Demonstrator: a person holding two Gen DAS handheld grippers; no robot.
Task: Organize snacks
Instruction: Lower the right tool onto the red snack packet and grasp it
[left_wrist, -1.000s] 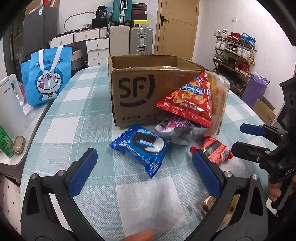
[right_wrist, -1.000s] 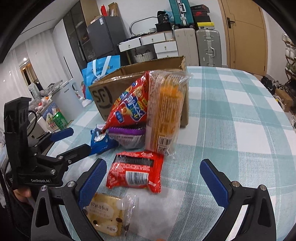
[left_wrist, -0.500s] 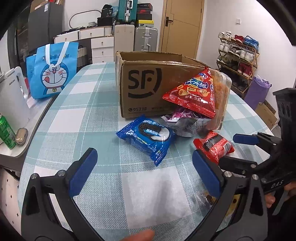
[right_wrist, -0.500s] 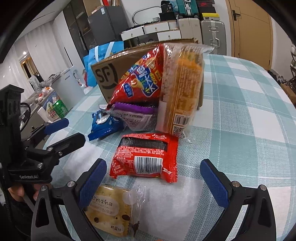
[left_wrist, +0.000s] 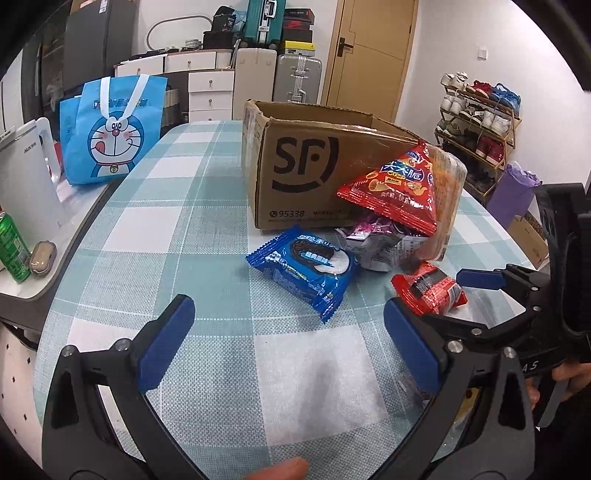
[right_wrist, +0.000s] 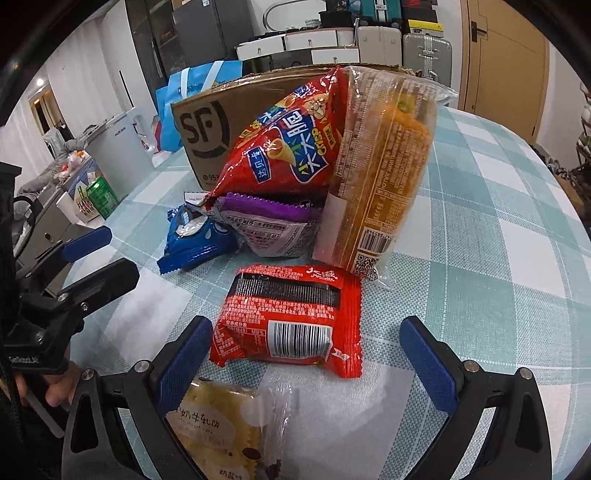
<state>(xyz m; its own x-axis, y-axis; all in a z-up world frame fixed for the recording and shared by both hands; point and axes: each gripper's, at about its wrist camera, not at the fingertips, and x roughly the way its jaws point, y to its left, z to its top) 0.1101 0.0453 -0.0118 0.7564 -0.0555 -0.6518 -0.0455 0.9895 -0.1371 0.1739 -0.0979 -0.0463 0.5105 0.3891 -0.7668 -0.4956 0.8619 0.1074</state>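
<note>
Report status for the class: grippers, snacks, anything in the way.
Left gripper open, empty. Right gripper open, empty, red pack just ahead of it. Snacks piled against box, none inside visibly. Nothing blocking.

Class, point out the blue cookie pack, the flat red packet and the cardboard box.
blue cookie pack (left_wrist: 308, 264), left wrist view, cookie picture.
flat red packet (right_wrist: 291, 319), right wrist view, printed middle.
cardboard box (left_wrist: 303, 173), left wrist view, logo side.

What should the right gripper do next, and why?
Probably ease the right gripper forward and close on the flat red packet. That packet lies free on the table between the open fingers, nearest the gripper, while the cardboard box stands open behind the pile.
</note>
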